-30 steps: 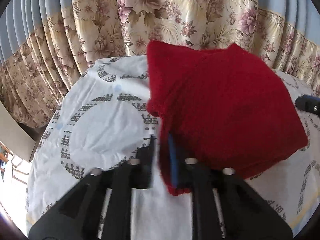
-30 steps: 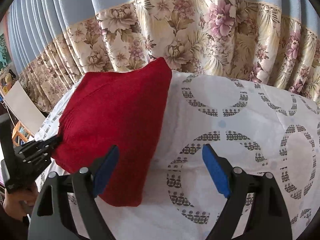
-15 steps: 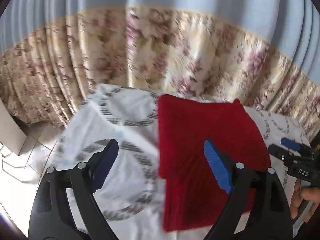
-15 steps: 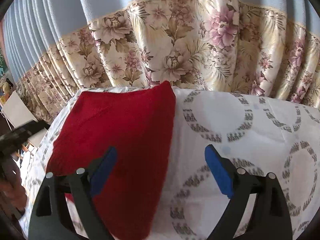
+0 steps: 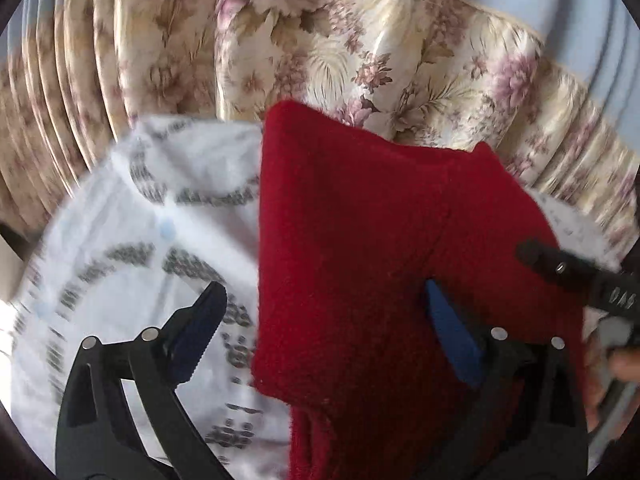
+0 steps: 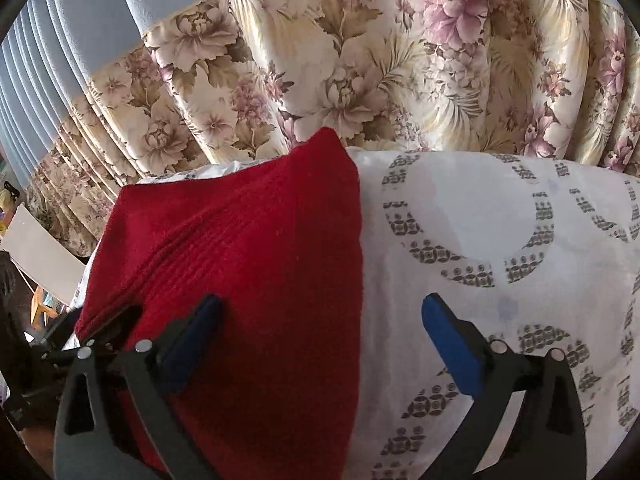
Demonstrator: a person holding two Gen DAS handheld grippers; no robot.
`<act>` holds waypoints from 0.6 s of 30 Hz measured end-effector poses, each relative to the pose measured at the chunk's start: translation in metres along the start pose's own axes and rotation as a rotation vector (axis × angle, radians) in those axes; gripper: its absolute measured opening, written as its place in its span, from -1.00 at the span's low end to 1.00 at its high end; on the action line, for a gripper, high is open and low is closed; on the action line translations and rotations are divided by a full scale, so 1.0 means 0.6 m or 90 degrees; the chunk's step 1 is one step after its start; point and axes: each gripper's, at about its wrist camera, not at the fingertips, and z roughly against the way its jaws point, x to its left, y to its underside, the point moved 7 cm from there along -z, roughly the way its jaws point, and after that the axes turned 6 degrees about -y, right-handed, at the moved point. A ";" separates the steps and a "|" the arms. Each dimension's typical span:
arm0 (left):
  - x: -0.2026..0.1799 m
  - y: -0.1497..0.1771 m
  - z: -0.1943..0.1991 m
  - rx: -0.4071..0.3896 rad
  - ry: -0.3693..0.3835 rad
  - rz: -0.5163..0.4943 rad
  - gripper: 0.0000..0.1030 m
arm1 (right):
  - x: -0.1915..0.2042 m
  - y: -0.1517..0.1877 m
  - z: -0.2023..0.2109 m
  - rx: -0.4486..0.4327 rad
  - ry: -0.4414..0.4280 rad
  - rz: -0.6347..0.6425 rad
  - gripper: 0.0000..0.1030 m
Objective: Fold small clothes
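Observation:
A red knitted garment point(image 5: 380, 264) lies folded on a white patterned cloth point(image 5: 132, 248) that covers the table. It also shows in the right wrist view point(image 6: 248, 280). My left gripper point(image 5: 324, 328) is open, its jaws wide apart over the garment's left edge, holding nothing. My right gripper point(image 6: 320, 332) is open too, astride the garment's right edge. The right gripper's black body shows at the right of the left wrist view point(image 5: 576, 276). The left gripper shows at the lower left of the right wrist view point(image 6: 60, 344).
A floral curtain point(image 6: 360, 64) with a blue upper part hangs close behind the table. The patterned cloth point(image 6: 500, 240) stretches to the right of the garment. A pale board point(image 6: 36, 252) and furniture stand off the table's left side.
My left gripper was shut on the garment's edge one second ago; it has let go, opened and moved back down over the left edge. My right gripper stayed open and came closer.

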 end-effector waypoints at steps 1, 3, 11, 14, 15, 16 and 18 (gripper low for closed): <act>0.004 0.003 -0.005 0.013 0.023 0.026 0.90 | 0.000 0.001 -0.001 -0.001 -0.001 -0.002 0.95; 0.005 0.010 -0.017 0.041 0.063 0.077 0.90 | 0.000 0.003 -0.002 -0.002 -0.003 -0.004 0.95; -0.010 0.013 -0.026 0.054 0.096 0.070 0.79 | 0.000 0.004 -0.006 0.008 -0.012 -0.009 0.95; -0.021 0.012 -0.021 0.054 0.097 0.057 0.65 | 0.001 0.006 -0.013 0.021 -0.029 -0.024 0.94; -0.024 0.011 -0.018 0.054 0.101 0.055 0.51 | 0.002 0.005 -0.013 0.022 -0.031 -0.021 0.94; -0.029 0.010 -0.013 0.052 0.104 0.052 0.41 | 0.004 0.004 -0.014 0.024 -0.034 -0.017 0.94; -0.033 0.010 -0.012 0.048 0.096 0.047 0.33 | 0.006 0.002 -0.015 0.030 -0.039 -0.015 0.93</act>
